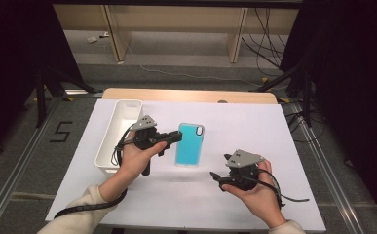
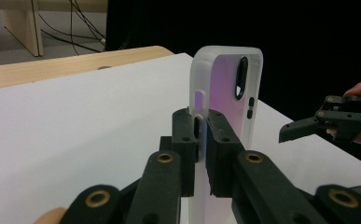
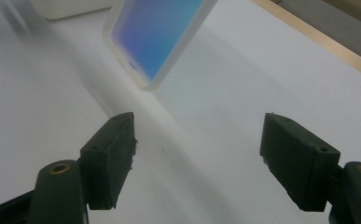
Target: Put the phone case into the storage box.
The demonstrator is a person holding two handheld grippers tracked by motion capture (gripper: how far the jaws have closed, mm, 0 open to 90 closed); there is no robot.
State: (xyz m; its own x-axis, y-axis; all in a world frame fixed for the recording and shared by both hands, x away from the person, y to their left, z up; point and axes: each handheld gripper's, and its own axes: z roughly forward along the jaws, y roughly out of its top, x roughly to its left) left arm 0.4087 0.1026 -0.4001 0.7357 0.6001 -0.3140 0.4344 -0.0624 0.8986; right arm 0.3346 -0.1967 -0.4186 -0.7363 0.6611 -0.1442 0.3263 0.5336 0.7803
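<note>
Now your left tool [image 2: 201, 154] is clamped on the phone case [image 1: 190, 144] edge, holding it just right of the white bin [image 1: 119, 134]. Your right tool [image 3: 199, 158] stands apart, empty; next, likely carry the case to that bin.

**Phone case held off the surface**

Phone case [image 1: 190, 144]: translucent frosted rim, turquoise-blue back, oval camera cutout near the top corner, small side-button slots. It hangs just above the white surface [image 1: 225, 204], flat face up in the high view and its long axis running away from the person. Its left long edge is pinched between the left claw [image 2: 201, 140] pads. Bottom end sits nearest the person.
</note>
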